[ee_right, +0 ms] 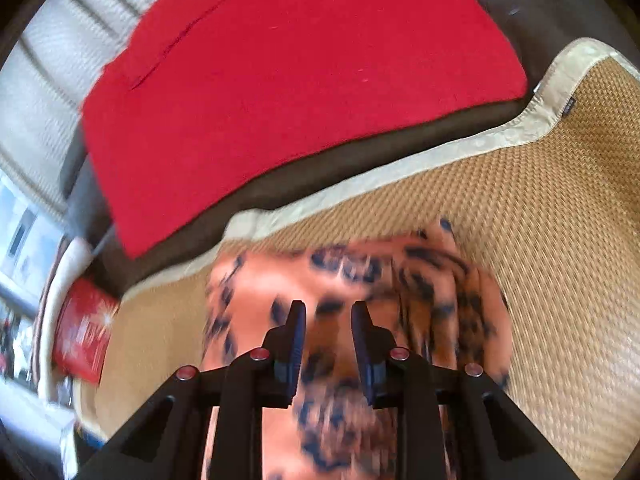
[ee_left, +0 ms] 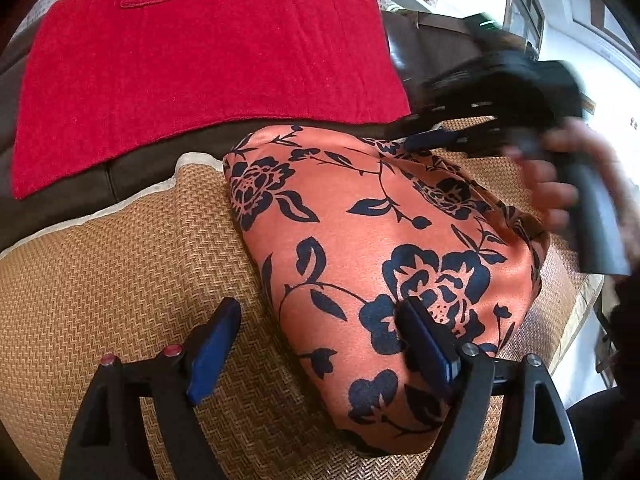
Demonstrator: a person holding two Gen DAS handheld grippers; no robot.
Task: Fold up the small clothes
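Note:
An orange garment with dark blue flowers [ee_left: 360,216] lies folded into a compact bundle on a woven straw mat [ee_left: 120,280]. My left gripper [ee_left: 320,308] is open wide just above the garment's near left edge; one blue pad [ee_left: 212,352] is over the mat, the other [ee_left: 428,344] over the cloth. My right gripper [ee_left: 412,132], held by a hand [ee_left: 552,184], hovers blurred over the garment's far right corner. In the right wrist view the right gripper [ee_right: 329,308] shows a narrow gap with nothing pinched, above the blurred garment [ee_right: 256,280].
A red towel [ee_left: 200,60] is spread on the dark brown sofa seat [ee_left: 140,168] beyond the mat. The mat's pale border [ee_right: 400,176] runs along the far side. A red box [ee_right: 82,332] sits off the mat's left end. Bare mat [ee_right: 560,200] lies right of the garment.

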